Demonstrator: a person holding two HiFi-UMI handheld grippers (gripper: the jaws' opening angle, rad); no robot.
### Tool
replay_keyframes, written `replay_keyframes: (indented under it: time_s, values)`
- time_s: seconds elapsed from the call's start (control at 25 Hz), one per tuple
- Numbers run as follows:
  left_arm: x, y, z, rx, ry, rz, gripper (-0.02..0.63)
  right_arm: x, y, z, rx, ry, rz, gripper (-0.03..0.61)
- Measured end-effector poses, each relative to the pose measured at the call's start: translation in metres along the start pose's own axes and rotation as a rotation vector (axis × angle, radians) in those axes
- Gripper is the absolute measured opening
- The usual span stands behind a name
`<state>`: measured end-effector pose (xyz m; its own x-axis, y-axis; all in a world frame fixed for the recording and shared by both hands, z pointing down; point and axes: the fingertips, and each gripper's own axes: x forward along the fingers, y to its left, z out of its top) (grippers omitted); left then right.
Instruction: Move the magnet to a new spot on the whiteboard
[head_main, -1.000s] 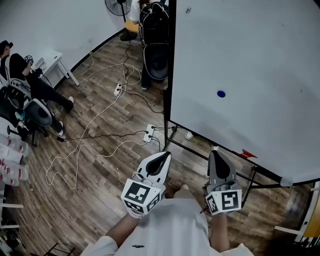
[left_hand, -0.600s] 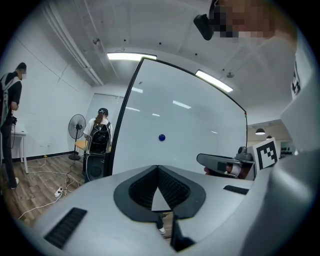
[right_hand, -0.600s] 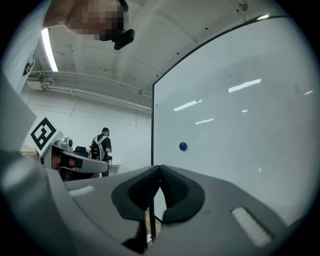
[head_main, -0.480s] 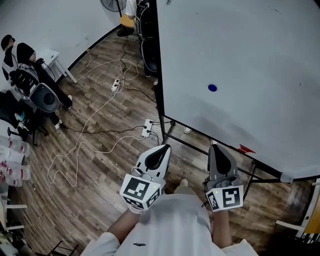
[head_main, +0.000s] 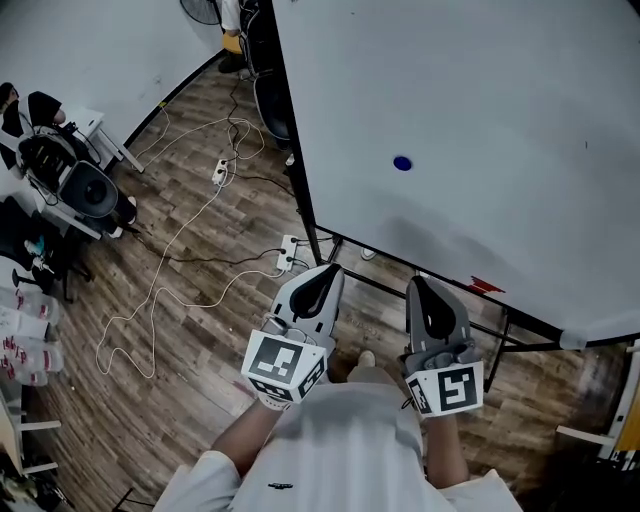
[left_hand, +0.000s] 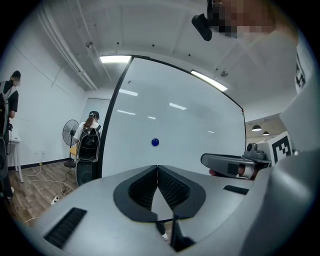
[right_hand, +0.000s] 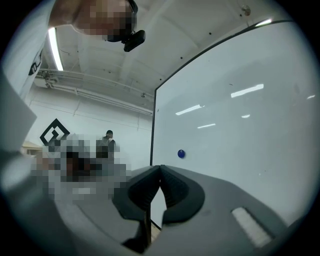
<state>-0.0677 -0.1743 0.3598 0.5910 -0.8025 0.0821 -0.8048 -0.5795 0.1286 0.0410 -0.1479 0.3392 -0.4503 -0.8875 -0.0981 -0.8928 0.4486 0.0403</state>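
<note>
At the far left, white cables (head_main: 175, 265) trail in loops across the wooden floor (head_main: 190, 380), and a white power strip (head_main: 287, 255) lies near the foot of the whiteboard's stand. A fan (head_main: 198, 9) stands at the top edge by the wall. Low in the middle, the left gripper (head_main: 328, 270) is held in front of the person's body and aimed toward the board. Its jaws are pressed fully together with nothing between them. Just to its right, the right gripper (head_main: 417, 283) is held at about the same height, beside the left but not touching it. Its jaws also meet at the tips and are empty. The whiteboard (head_main: 500, 90) fills the upper right, and its black-framed left edge runs down toward the grippers. The magnet (head_main: 402, 163), a small round blue one, sticks to the board's left-hand part, above the two grippers and well apart from them. Further right, a small red thing (head_main: 485, 286) lies at the board's lower edge. I cannot tell what it is.
</note>
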Motion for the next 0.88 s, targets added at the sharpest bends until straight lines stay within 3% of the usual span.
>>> replay_keyframes:
  time_s: [0.36,0.56,0.88]
  values:
    - [0.035,-0.008,0.009,0.013,-0.001,-0.025,0.009,0.005,-0.018,0.009,-0.012,-0.016,-0.022,0.011]
    - [0.055,-0.011,0.016,0.027,-0.007,-0.033,0.066,0.002,-0.027,0.006,-0.004,-0.016,-0.035,0.011]
    - [0.091,-0.011,0.016,0.042,-0.008,-0.029,0.096,0.004,-0.039,0.007,-0.002,-0.029,-0.05,0.011]
